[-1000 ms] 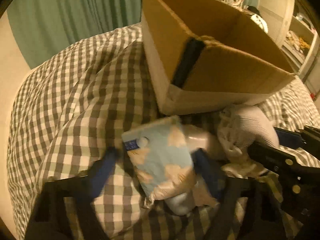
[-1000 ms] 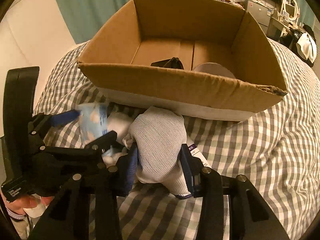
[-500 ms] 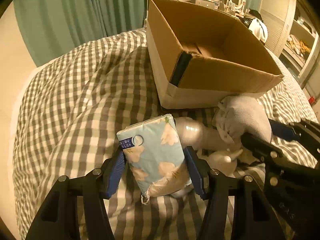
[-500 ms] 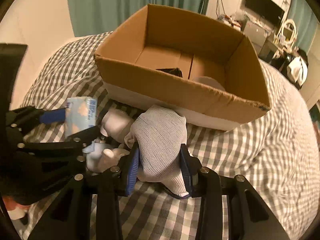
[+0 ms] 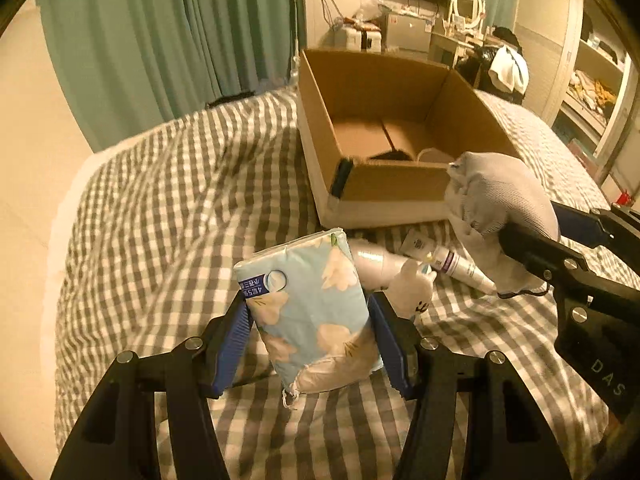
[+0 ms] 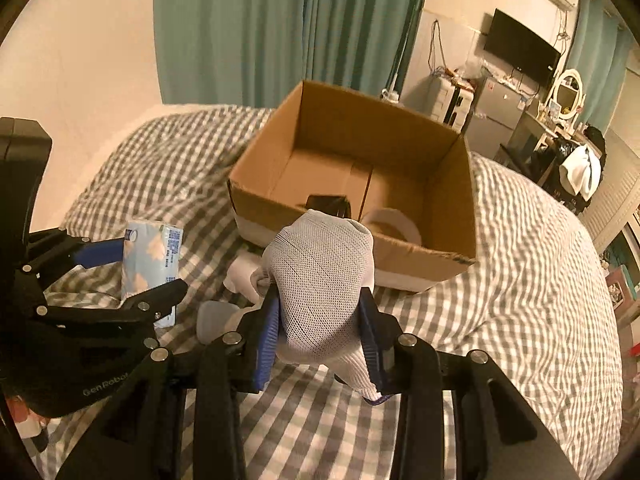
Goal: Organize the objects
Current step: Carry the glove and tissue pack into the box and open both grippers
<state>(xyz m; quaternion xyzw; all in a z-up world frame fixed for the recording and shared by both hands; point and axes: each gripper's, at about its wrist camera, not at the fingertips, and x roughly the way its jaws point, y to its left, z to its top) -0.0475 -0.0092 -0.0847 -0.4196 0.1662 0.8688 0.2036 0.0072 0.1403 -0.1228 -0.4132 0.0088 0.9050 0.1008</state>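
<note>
My left gripper (image 5: 310, 320) is shut on a light blue tissue pack (image 5: 308, 312) and holds it above the checked bed, short of the open cardboard box (image 5: 320, 152). The pack also shows in the right wrist view (image 6: 150, 258). My right gripper (image 6: 320, 320) is shut on a bundled white mesh glove (image 6: 320, 280), raised in front of the box (image 6: 460, 184); the glove shows at the right of the left wrist view (image 5: 500, 208). The box holds a dark object (image 6: 328, 204) and a white round thing (image 6: 392, 224).
On the checked bedcover (image 5: 160, 200) before the box lie a white tube (image 5: 448, 260), a white bottle (image 5: 372, 264) and a small white figure (image 5: 412, 292). Green curtains (image 6: 280, 28) and room furniture (image 6: 520, 120) stand behind the bed.
Both grippers have lifted and drawn back from the bed with their objects held; the box now looks farther away and lower in both views.
</note>
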